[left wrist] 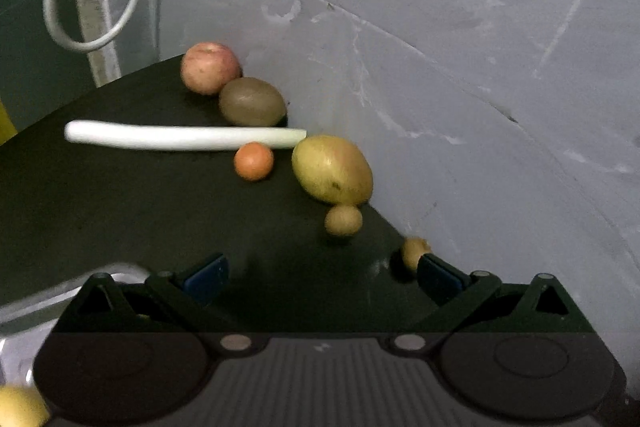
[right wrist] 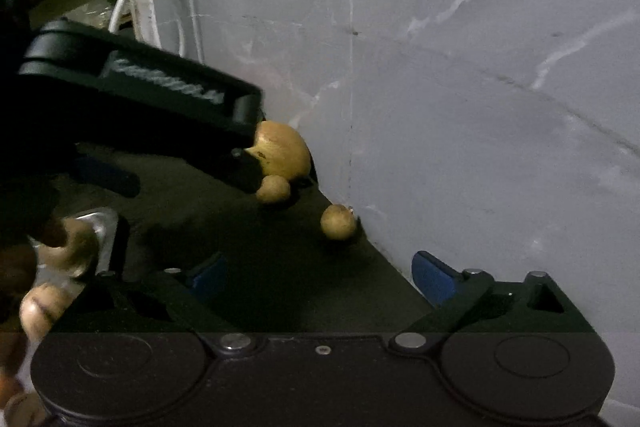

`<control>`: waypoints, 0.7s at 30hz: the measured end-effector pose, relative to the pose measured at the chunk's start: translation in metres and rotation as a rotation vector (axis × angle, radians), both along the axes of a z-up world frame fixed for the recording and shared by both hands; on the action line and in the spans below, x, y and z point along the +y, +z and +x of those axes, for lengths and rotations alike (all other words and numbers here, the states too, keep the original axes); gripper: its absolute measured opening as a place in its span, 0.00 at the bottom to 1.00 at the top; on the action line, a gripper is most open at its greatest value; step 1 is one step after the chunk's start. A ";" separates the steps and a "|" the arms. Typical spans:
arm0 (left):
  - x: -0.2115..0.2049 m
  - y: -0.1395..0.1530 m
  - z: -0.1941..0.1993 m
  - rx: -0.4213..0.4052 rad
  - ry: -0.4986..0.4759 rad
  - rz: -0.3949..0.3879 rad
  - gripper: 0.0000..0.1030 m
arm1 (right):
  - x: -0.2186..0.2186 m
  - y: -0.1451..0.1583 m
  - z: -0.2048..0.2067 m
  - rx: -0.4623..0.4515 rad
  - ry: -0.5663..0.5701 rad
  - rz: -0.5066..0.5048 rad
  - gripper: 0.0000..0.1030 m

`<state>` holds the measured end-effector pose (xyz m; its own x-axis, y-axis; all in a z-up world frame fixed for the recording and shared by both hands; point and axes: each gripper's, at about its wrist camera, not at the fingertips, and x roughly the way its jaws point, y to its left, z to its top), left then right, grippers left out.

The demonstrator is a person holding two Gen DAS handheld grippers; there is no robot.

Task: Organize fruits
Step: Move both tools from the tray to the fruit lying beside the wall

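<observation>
seven fruits sat in a row on the dark table (left wrist: 120,195), by the wall (left wrist: 440,67): apple (left wrist: 210,73), kiwi (left wrist: 253,101), orange (left wrist: 253,161), mango (left wrist: 332,169), small brown ones (left wrist: 343,220). a leek (left wrist: 180,135) lay among them. left tongs (left wrist: 320,269) and right tongs (right wrist: 320,273) were wide apart, holding nothing, maybe ready to grab.

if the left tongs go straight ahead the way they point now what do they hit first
Probably the small orange fruit, then the white leek stalk just behind it. The left tongs are open with bare dark table ahead; depth is uncertain.
</observation>
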<state>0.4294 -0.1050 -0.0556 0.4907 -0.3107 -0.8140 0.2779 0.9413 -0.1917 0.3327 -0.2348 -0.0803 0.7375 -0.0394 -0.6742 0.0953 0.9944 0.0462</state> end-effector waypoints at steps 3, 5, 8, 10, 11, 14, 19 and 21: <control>-0.007 -0.010 0.017 0.011 -0.011 0.010 0.99 | -0.001 -0.006 0.012 0.006 -0.030 0.021 0.88; -0.011 -0.016 0.024 0.014 -0.024 0.013 0.99 | -0.002 -0.009 0.015 0.002 -0.044 0.034 0.87; -0.016 -0.023 0.033 0.012 -0.047 0.019 0.99 | -0.002 -0.013 0.024 0.001 -0.054 0.047 0.85; -0.021 -0.028 0.037 0.015 -0.067 0.028 0.99 | -0.002 -0.016 0.028 0.004 -0.061 0.055 0.80; -0.022 -0.029 0.038 0.014 -0.076 0.029 0.99 | -0.001 -0.017 0.030 0.006 -0.065 0.055 0.79; -0.027 -0.032 0.037 -0.001 -0.108 0.017 0.96 | 0.000 -0.020 0.031 0.007 -0.072 0.056 0.72; -0.032 -0.037 0.038 -0.011 -0.139 0.011 0.81 | 0.000 -0.025 0.038 0.016 -0.090 0.059 0.57; -0.033 -0.037 0.038 -0.011 -0.142 0.004 0.76 | -0.002 -0.026 0.039 0.016 -0.097 0.062 0.53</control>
